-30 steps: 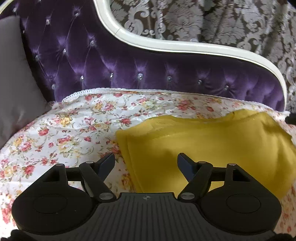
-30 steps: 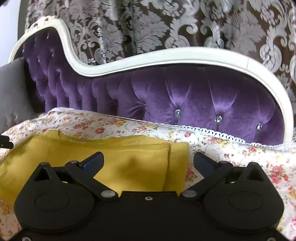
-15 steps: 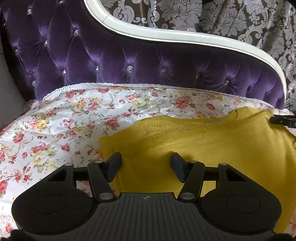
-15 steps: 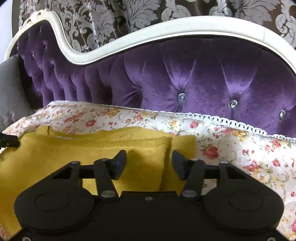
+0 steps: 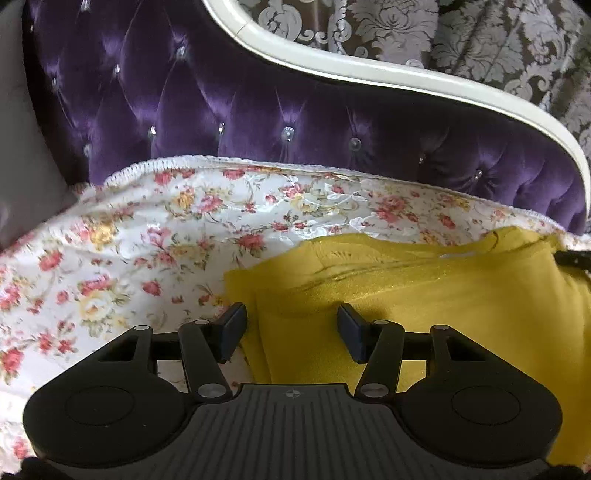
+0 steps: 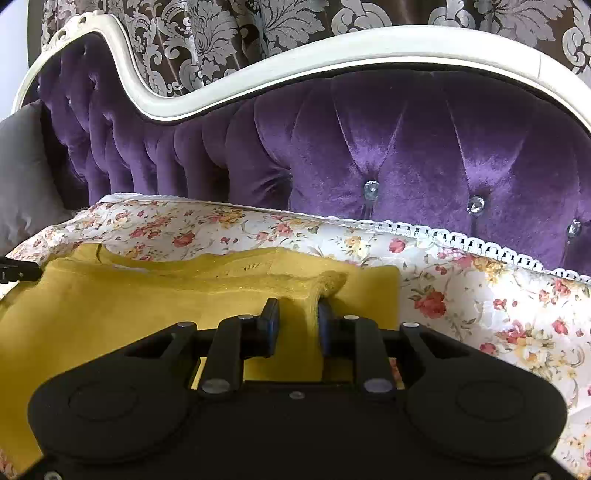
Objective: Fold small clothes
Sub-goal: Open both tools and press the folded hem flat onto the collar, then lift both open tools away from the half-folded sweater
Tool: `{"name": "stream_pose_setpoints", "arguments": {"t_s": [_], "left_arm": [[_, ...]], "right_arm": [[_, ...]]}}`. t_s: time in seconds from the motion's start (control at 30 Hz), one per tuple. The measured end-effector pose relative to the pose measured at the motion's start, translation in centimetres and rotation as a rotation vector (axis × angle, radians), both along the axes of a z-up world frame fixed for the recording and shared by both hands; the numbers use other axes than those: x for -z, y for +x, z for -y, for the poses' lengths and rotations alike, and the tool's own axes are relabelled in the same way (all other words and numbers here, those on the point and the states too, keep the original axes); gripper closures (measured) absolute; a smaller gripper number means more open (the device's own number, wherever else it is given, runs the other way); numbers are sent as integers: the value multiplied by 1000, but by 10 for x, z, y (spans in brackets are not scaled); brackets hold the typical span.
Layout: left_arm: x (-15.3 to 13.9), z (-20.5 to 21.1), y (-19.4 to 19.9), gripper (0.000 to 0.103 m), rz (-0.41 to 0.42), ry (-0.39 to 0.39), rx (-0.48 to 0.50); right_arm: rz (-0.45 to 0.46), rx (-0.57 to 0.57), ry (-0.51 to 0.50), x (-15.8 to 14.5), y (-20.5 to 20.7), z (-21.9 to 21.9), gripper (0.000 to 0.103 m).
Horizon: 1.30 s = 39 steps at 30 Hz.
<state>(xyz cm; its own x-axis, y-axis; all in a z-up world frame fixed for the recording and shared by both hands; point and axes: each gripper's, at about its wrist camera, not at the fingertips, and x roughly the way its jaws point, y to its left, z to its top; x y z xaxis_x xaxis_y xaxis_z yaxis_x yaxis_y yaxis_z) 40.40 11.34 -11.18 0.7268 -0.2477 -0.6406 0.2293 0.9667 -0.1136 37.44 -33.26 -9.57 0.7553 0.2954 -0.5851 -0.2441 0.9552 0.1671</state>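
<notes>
A mustard-yellow garment (image 5: 424, 295) lies partly folded on the floral sheet (image 5: 147, 229) of a sofa seat. My left gripper (image 5: 290, 325) is open, its fingers straddling the garment's left edge, low over the cloth. In the right wrist view the garment (image 6: 129, 306) fills the lower left. My right gripper (image 6: 295, 314) is shut on a pinched ridge of the yellow cloth near its right edge. The tip of the other gripper shows at the frame edge in each view: the right one (image 5: 574, 258) and the left one (image 6: 18, 273).
The tufted purple sofa back (image 5: 258, 110) with a cream frame (image 6: 332, 51) rises just behind the seat. A grey cushion (image 6: 22, 177) stands at the left end. Patterned curtains (image 6: 221, 22) hang behind. The floral sheet (image 6: 498, 302) extends to the right of the garment.
Both grippers moved forward and down onto the garment. The right jaws narrowed and closed on a fold of yellow cloth. The left jaws narrowed a little but stay open.
</notes>
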Motion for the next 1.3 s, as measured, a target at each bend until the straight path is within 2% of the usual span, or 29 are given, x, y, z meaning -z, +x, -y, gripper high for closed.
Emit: {"name": "stream_pose_setpoints", "arguments": {"t_s": [0.03,0.07,0.17,0.2,0.27,0.37,0.47,0.5,0.53,0.63,0.7,0.73,0.83,0.9,0.93,1.0,1.03,1.1,1.2,1.3], "left_arm": [[1,0,1,61,0,-7,1],[0,0,1,71,7,-5,0],[-1,8,-3,82,40,39,18],[0,11,-3,91,37,43,34],[2,12,-4,100,42,45,35],[-1,11,-11,100,79,39,2],[-17,8,-32,100,222,62,-70],[-25,9,-38,100,275,79,-68],[-31,10,-39,100,292,94,-57],[-42,10,-26,100,305,92,-68],[-43,10,-14,100,296,94,-77],[-39,11,-7,100,281,99,-87],[-16,14,19,97,156,123,-76],[7,18,35,90,26,168,-42],[8,18,32,86,71,184,-32],[2,17,28,68,78,243,-28],[-3,14,24,63,75,236,-26],[-20,7,10,50,99,203,-30],[-45,8,-23,38,165,191,-15],[-54,24,-54,29,180,179,40]], "right_arm": [[1,0,2,0,0,0,72],[1,0,3,0,-1,0,72],[2,-2,1,0,-1,-1,73],[2,-6,1,0,-1,-1,84],[7,-2,-1,0,-2,-2,91],[23,-8,-2,-3,-6,-6,93],[78,4,11,-14,-16,-6,94],[104,13,17,-20,-19,-5,94],[127,20,18,-26,-20,-4,94],[159,41,-1,-37,-9,-3,94],[137,65,-7,-36,6,-3,94],[103,79,-13,-32,16,-3,94],[16,82,-79,-10,37,-11,91],[-26,97,-107,5,43,-13,80],[-8,100,-100,6,40,-13,73],[12,130,-83,1,33,-10,18],[22,137,-75,-4,27,-8,11],[60,144,-63,-17,12,-6,11],[112,140,-55,-40,-17,-12,9],[122,83,-7,-57,-44,-30,3]]}}
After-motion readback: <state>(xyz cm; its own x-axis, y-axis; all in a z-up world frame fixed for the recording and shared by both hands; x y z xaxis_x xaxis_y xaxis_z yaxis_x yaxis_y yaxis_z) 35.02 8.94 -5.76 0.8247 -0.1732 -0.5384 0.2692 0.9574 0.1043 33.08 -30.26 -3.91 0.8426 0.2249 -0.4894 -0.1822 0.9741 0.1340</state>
